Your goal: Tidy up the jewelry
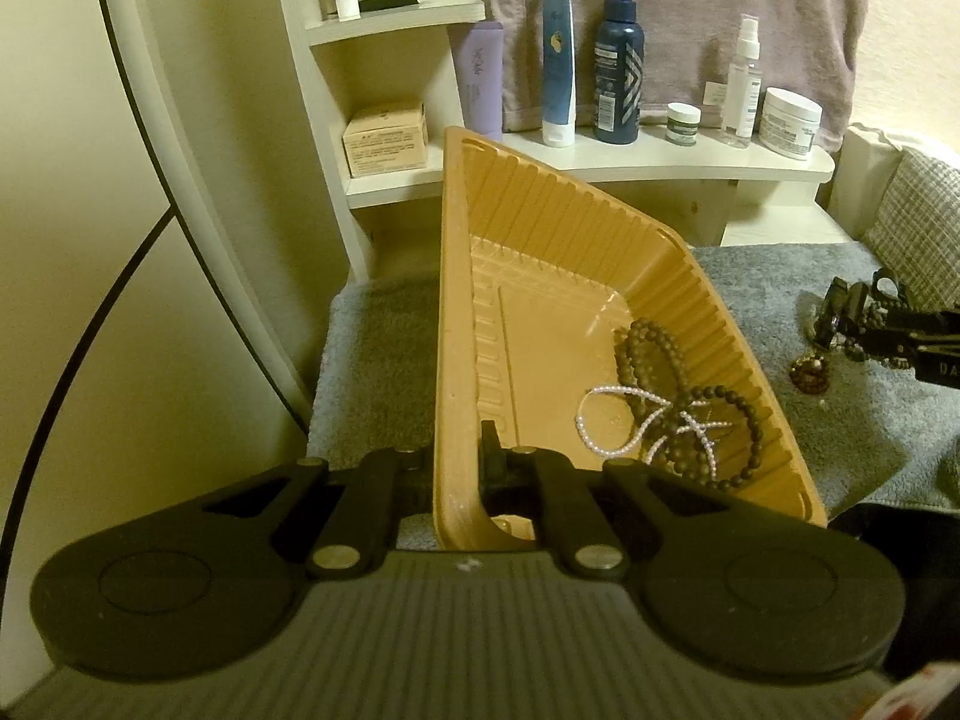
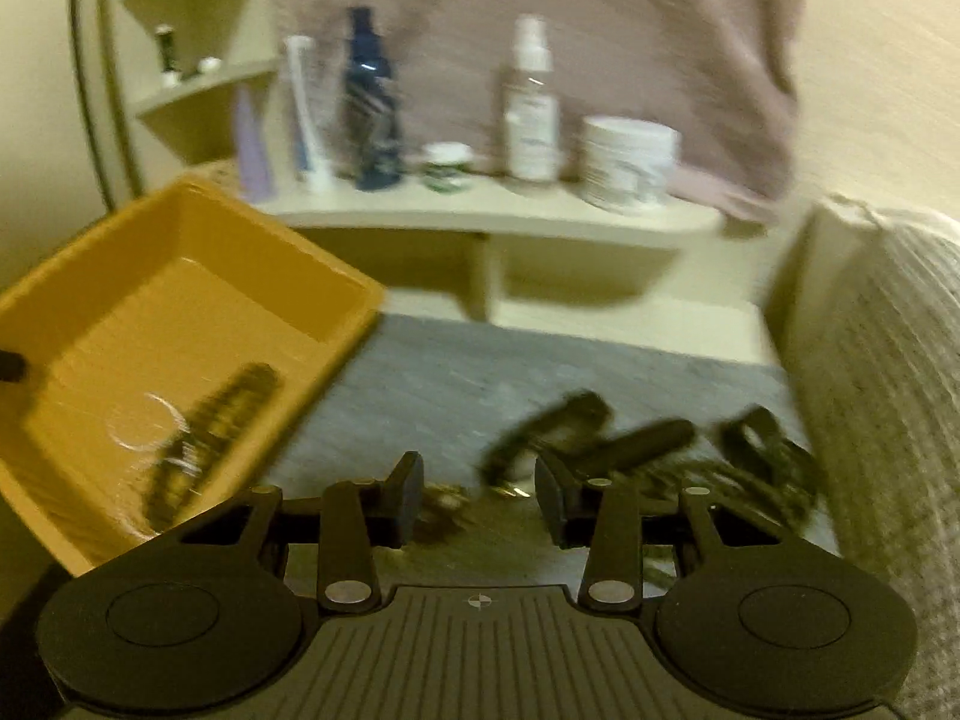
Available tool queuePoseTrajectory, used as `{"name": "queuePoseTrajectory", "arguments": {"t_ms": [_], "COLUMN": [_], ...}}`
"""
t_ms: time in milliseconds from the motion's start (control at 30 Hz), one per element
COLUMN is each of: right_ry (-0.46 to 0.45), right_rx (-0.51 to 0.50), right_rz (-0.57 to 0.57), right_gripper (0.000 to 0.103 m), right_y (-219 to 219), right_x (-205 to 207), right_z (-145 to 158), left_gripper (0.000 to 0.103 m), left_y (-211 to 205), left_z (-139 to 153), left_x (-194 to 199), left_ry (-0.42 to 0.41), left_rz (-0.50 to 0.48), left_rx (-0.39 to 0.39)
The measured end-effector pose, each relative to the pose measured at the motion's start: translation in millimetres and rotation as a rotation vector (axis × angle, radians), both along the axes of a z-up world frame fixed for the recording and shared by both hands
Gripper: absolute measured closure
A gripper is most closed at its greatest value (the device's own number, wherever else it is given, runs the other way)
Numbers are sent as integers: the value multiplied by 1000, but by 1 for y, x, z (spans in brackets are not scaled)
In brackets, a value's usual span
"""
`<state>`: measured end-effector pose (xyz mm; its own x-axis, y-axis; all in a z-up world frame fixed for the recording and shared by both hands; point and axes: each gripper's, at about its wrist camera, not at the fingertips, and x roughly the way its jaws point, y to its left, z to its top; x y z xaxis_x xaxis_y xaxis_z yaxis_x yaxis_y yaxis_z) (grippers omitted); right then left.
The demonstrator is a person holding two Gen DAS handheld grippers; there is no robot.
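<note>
While the left gripper (image 1: pixel 459 468) keeps its fingers (image 1: pixel 491 450) clamped on the near wall of the orange tray (image 1: pixel 456 300), the tray stands tilted on the grey towel (image 1: pixel 780 420). Inside the tray, at its lower right corner, a dark bead strand (image 1: pixel 660 354) and a white pearl strand (image 1: pixel 600 420) lie tangled together. On the right gripper (image 2: pixel 477 495) the fingers (image 2: pixel 408 489) stand apart with nothing between them, above more jewelry (image 2: pixel 600 444) lying on the towel to the right of the tray; motion blur hides its detail. Behind, a pale shelf (image 1: pixel 660 159) carries bottles (image 1: pixel 618 60) and jars (image 1: pixel 789 120).
</note>
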<state>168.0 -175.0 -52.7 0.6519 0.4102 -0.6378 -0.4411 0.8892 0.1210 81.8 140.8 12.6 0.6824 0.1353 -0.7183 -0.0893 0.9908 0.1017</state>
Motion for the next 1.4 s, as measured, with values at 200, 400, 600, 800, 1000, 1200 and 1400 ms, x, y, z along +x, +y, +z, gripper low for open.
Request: {"name": "queuePoseTrajectory", "arguments": {"t_ms": [200,400,600,800,1000,1200,1400], "right_ry": [28,29,19,23,25,-23,-103], "right_rx": [-14,-17,-44,-69,-72,-40,45], "right_rz": [7,109,187,210,214,214,308], "right_gripper": [62,78,81,88,94,94,94], "right_y": [0,19,37,44,44,45,62], "right_x": [-4,-15,-17,-13,-11,-17,-27], "right_z": [-17,-25,-32,-40,-41,-21,20], "left_gripper": [97,97,97,97,97,97,97], "left_y": [-1,0,0,0,0,0,0], "left_z": [0,-1,-1,-1,-1,-1,-1], "left_x": [0,0,0,0,0,0,-1], "left_ry": [2,3,3,3,3,4,4], "left_rz": [0,0,0,0,1,0,-1], "left_rx": [1,2,1,0,1,1,1]}}
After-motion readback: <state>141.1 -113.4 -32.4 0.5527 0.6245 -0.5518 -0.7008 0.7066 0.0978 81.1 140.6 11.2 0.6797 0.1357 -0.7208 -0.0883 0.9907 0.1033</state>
